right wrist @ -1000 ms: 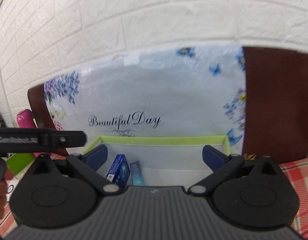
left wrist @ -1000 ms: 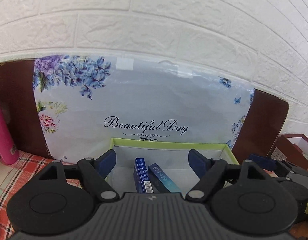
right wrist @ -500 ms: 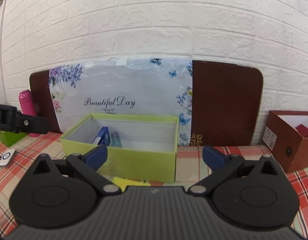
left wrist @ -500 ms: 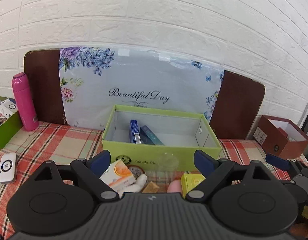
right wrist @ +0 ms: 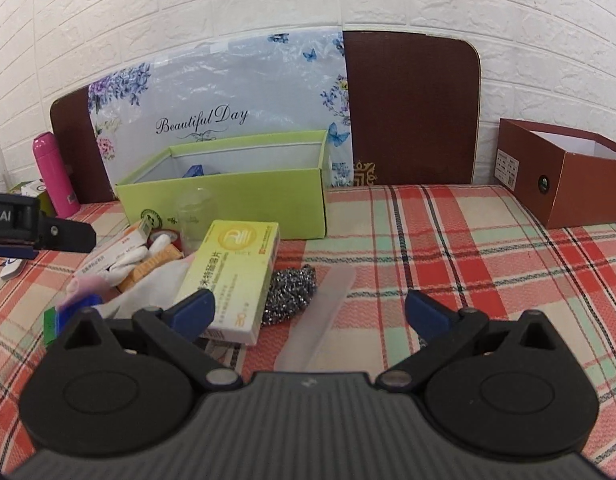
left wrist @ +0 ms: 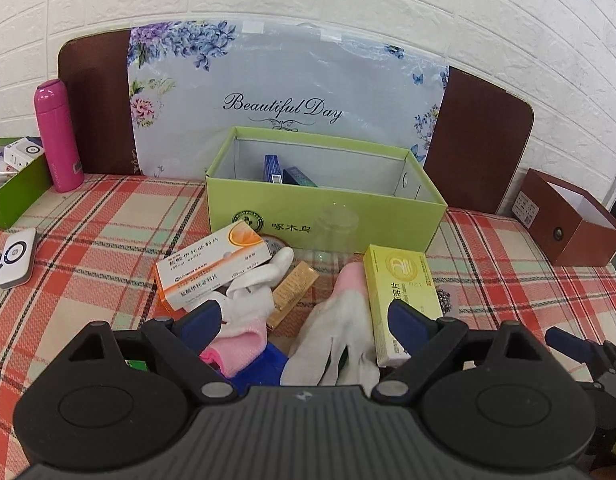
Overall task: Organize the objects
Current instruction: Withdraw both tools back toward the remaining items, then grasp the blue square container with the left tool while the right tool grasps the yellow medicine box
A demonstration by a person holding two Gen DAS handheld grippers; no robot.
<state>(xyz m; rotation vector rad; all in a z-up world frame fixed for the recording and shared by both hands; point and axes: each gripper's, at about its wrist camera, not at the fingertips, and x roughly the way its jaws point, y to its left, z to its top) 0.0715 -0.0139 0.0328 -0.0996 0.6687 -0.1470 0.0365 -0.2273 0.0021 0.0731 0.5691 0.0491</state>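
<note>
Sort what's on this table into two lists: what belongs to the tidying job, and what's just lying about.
For the job:
- green box, two blue packs already inside
- orange medicine box
- yellow medicine box
- white gloves
- steel scourer
- clear glass

Probably lying about:
- pink flask
- brown box
- floral board
- white device

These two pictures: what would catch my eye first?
Probably the lime-green box at the middle of the checked tablecloth, with a flowery "Beautiful Day" board propped behind it. In front of it lies a jumble: an orange-and-white medicine box, a yellow one and white gloves. A pink bottle stands far left.
</note>
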